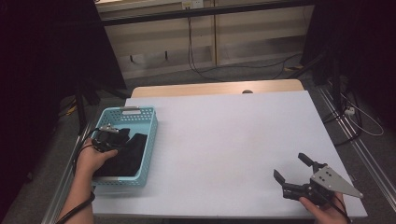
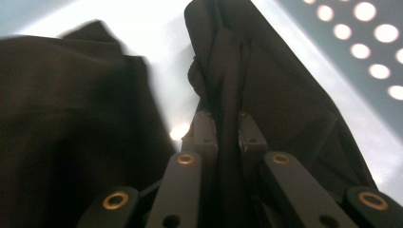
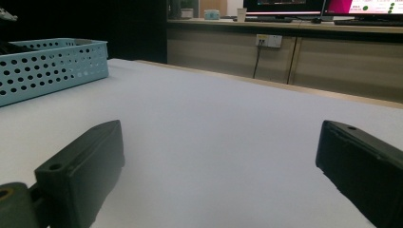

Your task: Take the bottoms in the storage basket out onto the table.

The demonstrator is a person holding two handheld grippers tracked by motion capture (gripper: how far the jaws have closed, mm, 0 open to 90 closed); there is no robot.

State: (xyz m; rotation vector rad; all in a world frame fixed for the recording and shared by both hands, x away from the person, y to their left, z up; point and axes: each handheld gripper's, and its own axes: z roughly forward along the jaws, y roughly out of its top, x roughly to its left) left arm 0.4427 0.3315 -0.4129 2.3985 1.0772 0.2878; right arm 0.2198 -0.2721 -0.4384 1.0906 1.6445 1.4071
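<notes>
Black soft cloth pinched in closed left gripper: lift straight up, clear of perforated light-blue plastic basket; right gripper wide, idle at near right.

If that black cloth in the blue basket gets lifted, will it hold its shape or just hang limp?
Probably limp: the black cloth bunches into soft folds where the left gripper pinches it. It looks thin, so likely light for its size. Since only a ridge of it is pinched, the rest may trail and drag on the basket wall as it rises.
</notes>
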